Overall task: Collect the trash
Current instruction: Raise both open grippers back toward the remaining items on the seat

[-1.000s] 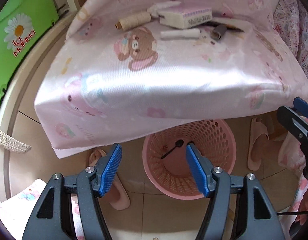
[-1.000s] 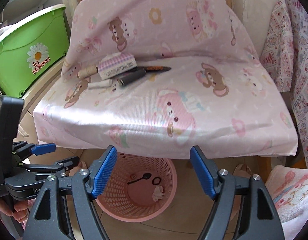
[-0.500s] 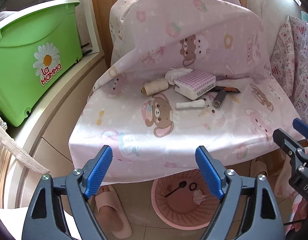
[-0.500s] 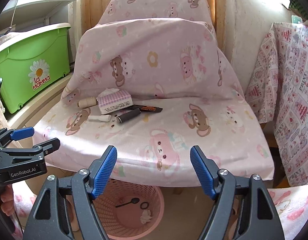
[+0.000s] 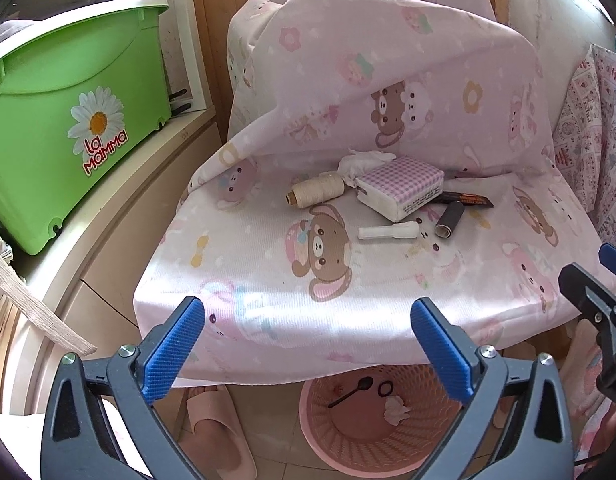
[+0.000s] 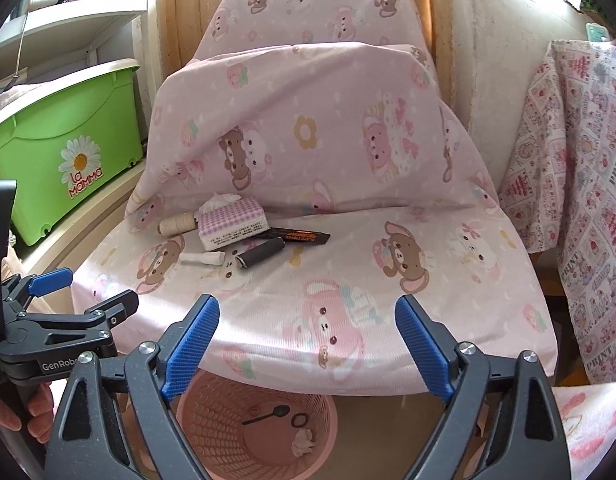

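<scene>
Both grippers have tilted up since a second ago, so the covered chair seat now fills the view where the basket did, and both sets of jaws have spread wider. Beyond the left gripper (image 5: 308, 344), whose jaws are opening with nothing between them, the green bin (image 5: 67, 120) stands far off past its left finger. Ahead of the gap lie, from left to right, a spool of thread (image 5: 316, 193), a crumpled tissue (image 5: 362, 162), a checked tissue pack (image 5: 402, 192), a white tube (image 5: 388, 232), a dark cylinder (image 5: 450, 218) and a black wrapper (image 5: 470, 199), all on the pink bear-print cloth (image 5: 328, 272). Below the gap, toward the right finger, the pink basket (image 5: 368, 436) stands on the floor, holding a black spoon (image 5: 350, 391), a ring (image 5: 384, 389) and a tissue wad (image 5: 396, 410); earlier it sat squarely between the pads. A slipper (image 5: 219, 432) lies beneath the left finger. The right gripper (image 6: 308, 344) is likewise opening and empty, its jaws framing bare cloth, with the litter cluster ahead and left of its left finger and the basket just below that finger.
</scene>
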Tool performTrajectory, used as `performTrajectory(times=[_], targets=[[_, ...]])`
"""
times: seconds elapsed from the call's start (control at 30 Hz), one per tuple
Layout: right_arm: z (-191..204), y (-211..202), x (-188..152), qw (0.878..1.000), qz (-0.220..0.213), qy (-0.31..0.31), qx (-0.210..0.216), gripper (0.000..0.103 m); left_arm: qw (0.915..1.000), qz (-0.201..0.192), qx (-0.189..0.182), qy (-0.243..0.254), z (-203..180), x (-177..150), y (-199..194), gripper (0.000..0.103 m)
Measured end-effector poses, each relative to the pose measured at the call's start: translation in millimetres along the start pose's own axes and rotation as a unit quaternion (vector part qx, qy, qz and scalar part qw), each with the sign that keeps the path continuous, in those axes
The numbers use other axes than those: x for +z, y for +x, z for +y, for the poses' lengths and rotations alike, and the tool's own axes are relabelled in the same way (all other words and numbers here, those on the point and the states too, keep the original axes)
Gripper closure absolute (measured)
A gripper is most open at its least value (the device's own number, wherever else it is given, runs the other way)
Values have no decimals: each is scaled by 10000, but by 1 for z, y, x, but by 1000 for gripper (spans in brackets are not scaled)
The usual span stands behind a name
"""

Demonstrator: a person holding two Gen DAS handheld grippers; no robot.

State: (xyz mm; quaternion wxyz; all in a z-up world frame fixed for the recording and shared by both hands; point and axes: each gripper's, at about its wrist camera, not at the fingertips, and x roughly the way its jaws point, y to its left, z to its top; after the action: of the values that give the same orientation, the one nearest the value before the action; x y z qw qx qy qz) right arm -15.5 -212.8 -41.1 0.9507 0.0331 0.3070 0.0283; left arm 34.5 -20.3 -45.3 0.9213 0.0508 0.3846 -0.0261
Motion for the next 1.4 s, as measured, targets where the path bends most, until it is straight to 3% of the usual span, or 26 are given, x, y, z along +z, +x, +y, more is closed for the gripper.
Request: performTrajectory(times=[0.13, 0.27, 0.37, 0.47, 0.57, 0.8, 0.93, 1.4], targets=[[-2, 0, 2, 9998, -26, -29, -180, 12, 10000, -16, -17, -16, 1, 1, 1, 1], [-5, 2, 9, 10000, 46, -7, -75, 12, 9999, 41, -100, -19, 0, 6, 2, 1], [-6, 6, 25, 9998, 64, -191, 49, 12, 9988, 220, -301, 305, -6, 25, 6, 1], [-10, 16, 43, 9987, 234, -432, 141, 12, 9990, -2, -41, 438, -7, 47, 4, 1], [-16, 23, 55, 9987, 156, -491, 56, 12, 9996, -111, -198, 193, -2, 59, 6, 1], [-28, 45, 55, 9989, 212, -405, -69, 12, 9996, 149, -139, -205, -3, 43, 40, 1], [-34, 54, 48, 9994, 334, -97, -66, 12, 9978, 418, -353, -367, -8, 41, 59, 1], [-49, 60, 54, 9987, 290, 83, -421, 12, 9993, 165, -342, -69, -46, 47, 73, 2]])
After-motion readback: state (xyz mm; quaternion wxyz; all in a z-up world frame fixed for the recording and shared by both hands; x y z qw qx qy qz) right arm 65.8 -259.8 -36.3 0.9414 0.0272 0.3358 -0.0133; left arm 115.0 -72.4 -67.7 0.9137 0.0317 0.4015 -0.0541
